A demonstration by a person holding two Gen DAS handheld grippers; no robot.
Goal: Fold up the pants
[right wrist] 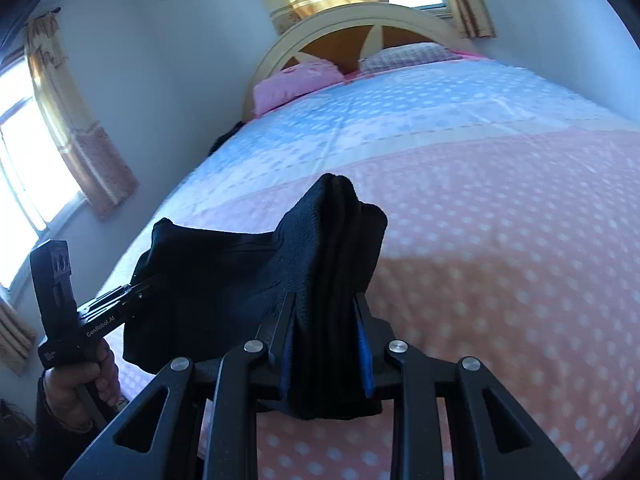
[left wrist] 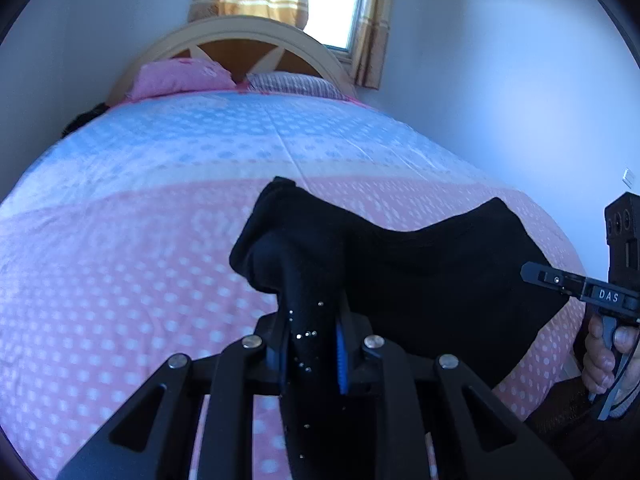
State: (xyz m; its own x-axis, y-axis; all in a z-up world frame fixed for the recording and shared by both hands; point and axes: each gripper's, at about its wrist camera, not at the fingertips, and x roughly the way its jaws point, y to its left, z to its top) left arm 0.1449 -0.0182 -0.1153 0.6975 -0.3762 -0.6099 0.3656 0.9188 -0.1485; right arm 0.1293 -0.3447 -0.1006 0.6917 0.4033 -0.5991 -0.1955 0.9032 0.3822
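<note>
pants (left wrist: 420, 264) stretched sideways between left claw (left wrist: 314, 344), right claw (right wrist: 326, 344), both pinching fabric.

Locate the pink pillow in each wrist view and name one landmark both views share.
Left wrist view: pink pillow upper left, at the head of the bed.
Right wrist view: pink pillow upper centre, beside the checked pillow.
Shared landmark: arched headboard behind it.
</note>
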